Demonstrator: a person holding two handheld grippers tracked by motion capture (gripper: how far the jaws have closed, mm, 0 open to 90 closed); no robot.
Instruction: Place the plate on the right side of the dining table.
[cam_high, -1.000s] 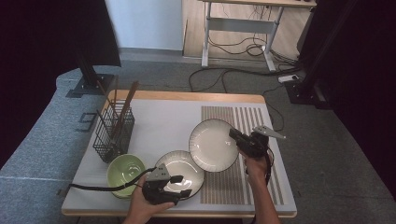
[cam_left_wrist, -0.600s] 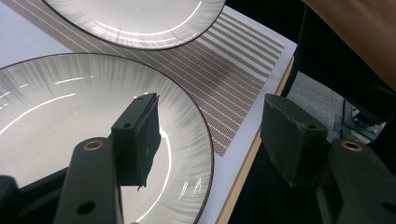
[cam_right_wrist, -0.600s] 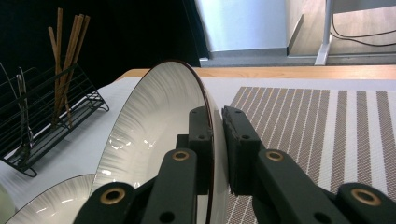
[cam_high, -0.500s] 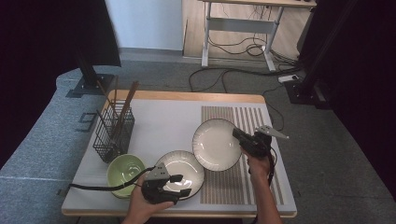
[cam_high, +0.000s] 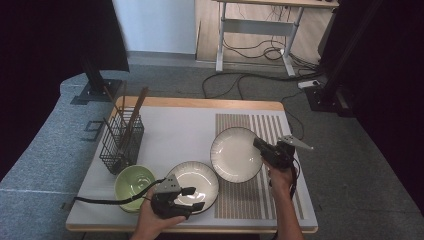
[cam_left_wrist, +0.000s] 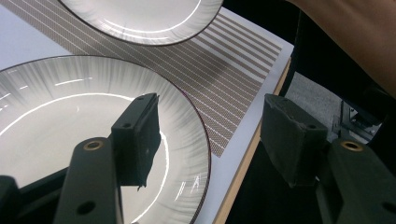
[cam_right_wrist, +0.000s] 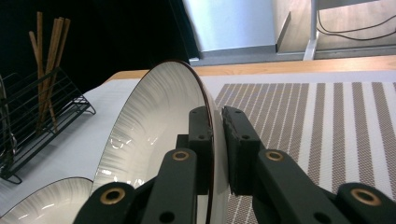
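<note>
My right gripper (cam_right_wrist: 215, 149) pinches the rim of a plate (cam_high: 235, 152) — tilted up off the striped mat (cam_high: 250, 200), I judge for carrying. My left gripper (cam_left_wrist: 212, 140) hangs spread, holding nothing, over the second plate (cam_high: 192, 182) beside the mat — ready to grip next. The lifted plate's underside stays hidden.

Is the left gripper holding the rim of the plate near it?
No, the left gripper has its fingers apart, open over the plate.
</note>
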